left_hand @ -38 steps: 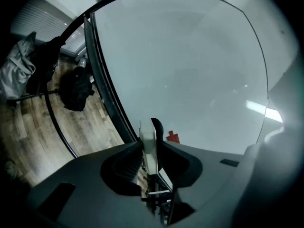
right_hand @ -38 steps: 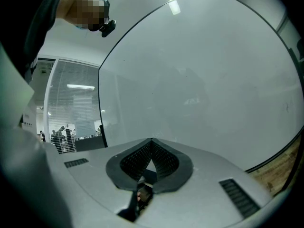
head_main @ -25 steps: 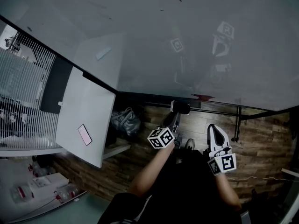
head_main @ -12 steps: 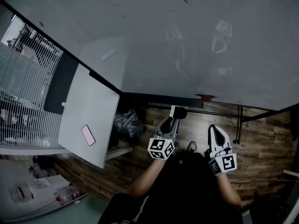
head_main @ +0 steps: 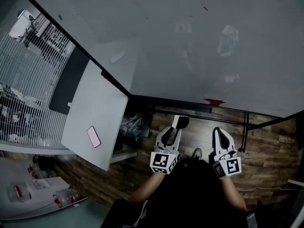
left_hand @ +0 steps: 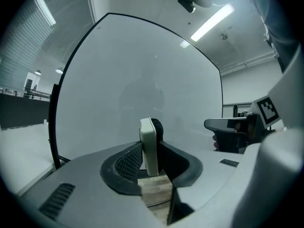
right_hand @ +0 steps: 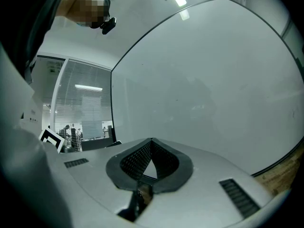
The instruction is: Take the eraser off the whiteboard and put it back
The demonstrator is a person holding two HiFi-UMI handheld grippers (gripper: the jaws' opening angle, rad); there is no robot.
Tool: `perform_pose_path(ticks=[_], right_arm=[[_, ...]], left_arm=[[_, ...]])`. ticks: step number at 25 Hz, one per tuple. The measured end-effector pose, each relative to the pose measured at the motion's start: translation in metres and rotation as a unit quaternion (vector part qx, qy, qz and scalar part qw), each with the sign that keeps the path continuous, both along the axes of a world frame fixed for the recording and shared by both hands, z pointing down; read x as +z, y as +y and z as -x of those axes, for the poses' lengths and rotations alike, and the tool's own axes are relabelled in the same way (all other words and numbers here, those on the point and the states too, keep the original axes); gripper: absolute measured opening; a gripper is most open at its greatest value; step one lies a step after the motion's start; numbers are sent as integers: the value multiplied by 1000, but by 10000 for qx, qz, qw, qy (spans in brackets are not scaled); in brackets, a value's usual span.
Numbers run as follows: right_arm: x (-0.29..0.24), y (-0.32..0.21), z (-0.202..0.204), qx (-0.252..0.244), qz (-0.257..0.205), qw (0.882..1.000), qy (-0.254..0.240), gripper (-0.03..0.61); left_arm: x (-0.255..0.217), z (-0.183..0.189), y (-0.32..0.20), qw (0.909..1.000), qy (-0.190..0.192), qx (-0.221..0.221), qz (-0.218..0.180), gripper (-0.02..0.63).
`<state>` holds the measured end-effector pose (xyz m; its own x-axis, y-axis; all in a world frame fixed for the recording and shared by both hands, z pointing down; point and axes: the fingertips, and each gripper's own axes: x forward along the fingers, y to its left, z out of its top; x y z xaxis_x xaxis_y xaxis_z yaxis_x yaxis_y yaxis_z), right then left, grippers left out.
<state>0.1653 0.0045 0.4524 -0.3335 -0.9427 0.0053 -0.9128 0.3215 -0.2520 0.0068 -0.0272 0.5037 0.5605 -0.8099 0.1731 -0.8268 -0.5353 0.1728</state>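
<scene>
Left gripper (head_main: pixel 174 128): forearm extended, level, aimed at whiteboard (head_main: pixel 190 46); fingers clamped on eraser (head_main: pixel 180 121), held edge-on, off the board, just below its lower edge. Right gripper (head_main: pixel 219 133): alongside, level, fingers closed together, empty.

It looks like an office or meeting room. A large whiteboard (head_main: pixel 190 46) fills the head view at twelve o'clock, slatted blinds (head_main: pixel 28 94) stand at nine o'clock, a white table (head_main: pixel 90 108) bearing a phone (head_main: pixel 93 137) sits at eight, above wood-plank floor (head_main: pixel 266 146). A strip light (left_hand: pixel 211 22) runs overhead.
</scene>
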Motion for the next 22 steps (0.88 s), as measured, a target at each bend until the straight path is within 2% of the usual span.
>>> perform_pose_path(ticks=[8, 13, 22], right_arm=[[-6, 0, 15, -161, -72, 9998, 39, 15], [-4, 4, 21, -389, -208, 9990, -50, 15], [-3, 6, 25, -396, -172, 9990, -68, 15]], left_arm=[[-43, 9, 16, 9988, -110, -96, -472, 114], [-29, 5, 23, 9993, -131, -35, -350, 114], [-27, 14, 27, 9990, -195, -141, -378, 112]])
